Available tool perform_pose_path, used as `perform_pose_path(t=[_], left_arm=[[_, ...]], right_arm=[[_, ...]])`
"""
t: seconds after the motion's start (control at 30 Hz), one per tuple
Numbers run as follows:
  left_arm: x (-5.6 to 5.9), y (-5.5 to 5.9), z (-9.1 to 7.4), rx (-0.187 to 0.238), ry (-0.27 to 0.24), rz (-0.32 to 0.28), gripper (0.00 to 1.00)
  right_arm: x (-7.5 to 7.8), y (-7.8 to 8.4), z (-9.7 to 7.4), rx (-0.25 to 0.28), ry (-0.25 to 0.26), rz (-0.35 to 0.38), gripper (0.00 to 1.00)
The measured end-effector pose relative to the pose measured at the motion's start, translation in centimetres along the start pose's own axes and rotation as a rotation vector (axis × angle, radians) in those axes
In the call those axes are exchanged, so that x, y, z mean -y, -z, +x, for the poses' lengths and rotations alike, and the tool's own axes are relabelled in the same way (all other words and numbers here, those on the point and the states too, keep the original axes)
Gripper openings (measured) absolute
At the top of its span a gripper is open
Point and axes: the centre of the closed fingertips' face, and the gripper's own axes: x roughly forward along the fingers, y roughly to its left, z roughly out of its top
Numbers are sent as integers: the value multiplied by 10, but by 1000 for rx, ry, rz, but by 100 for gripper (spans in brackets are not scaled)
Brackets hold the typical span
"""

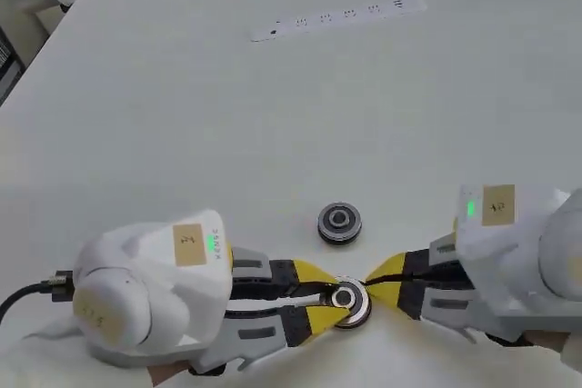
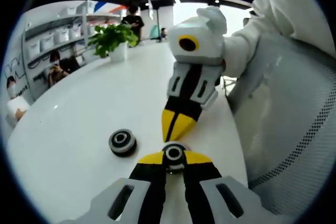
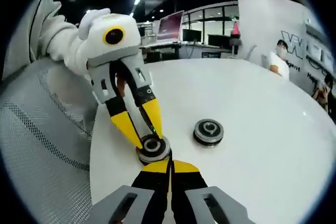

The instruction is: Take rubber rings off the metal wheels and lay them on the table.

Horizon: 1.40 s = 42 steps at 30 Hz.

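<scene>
Rubber-ringed metal wheel (image 1: 349,299) sits on the white table (image 1: 182,115) at the near edge, caught between two grippers that meet head-on. From the left we see the left gripper (image 1: 326,299) with its yellow-tipped jaws parted just enough to clamp the wheel, one on each side; its own view shows the wheel (image 2: 174,155) gripped between the two tips. From the right, the right gripper (image 1: 371,281) has its jaws pressed together, their tips touching the wheel's rim; whether they pinch any rubber there we cannot tell. In the right gripper view the wheel (image 3: 153,148) lies just beyond those closed tips. A second wheel (image 1: 339,223), its dark rubber ring (image 1: 338,239) on it, lies flat on the table near the first, further from us and touched by neither gripper. A white power strip (image 1: 338,17) lies well apart, at the far side.
</scene>
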Motion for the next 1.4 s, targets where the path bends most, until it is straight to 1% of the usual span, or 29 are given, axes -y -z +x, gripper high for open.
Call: perform_pose_path(t=[0.03,0.1,0.17,0.2,0.23,0.27,0.3,0.33,0.43,0.47,0.57,0.77,0.83,1.0,1.07,1.4], left_arm=[[0,0,0,1,0,0,12],[0,0,0,4,2,2,12],[1,0,0,3,0,3,12],[1,0,0,2,-2,7,12],[1,0,0,2,-2,8,12],[1,0,0,2,-2,7,12],[1,0,0,2,-2,9,12],[1,0,0,3,-2,10,12],[1,0,0,3,-2,12,12],[1,0,0,3,-3,12,12],[1,0,0,4,-3,14,12],[1,0,0,3,-1,20,12],[1,0,0,3,0,18,12],[1,0,0,2,1,18,12],[1,0,0,2,3,18,12],[2,0,0,2,4,19,12]], right_arm=[[1,-1,-2,6,-30,-9,0],[2,0,-2,-3,-33,186,0],[3,0,-2,18,-49,167,0],[2,-1,-2,27,-52,221,0],[2,-2,-2,47,-60,270,0],[3,-3,-3,57,-65,307,0],[3,-3,-5,68,-77,390,0],[3,-5,-6,84,-90,438,0],[3,-8,-9,123,-129,538,0],[3,-9,-9,134,-149,590,0],[1,-14,-11,168,-198,706,0],[-6,-17,-13,198,-271,843,0],[-6,-16,-12,201,-273,861,0],[-9,-20,-13,192,-267,830,0],[-11,-21,-14,197,-280,840,0],[-17,-25,-12,192,-309,828,0]])
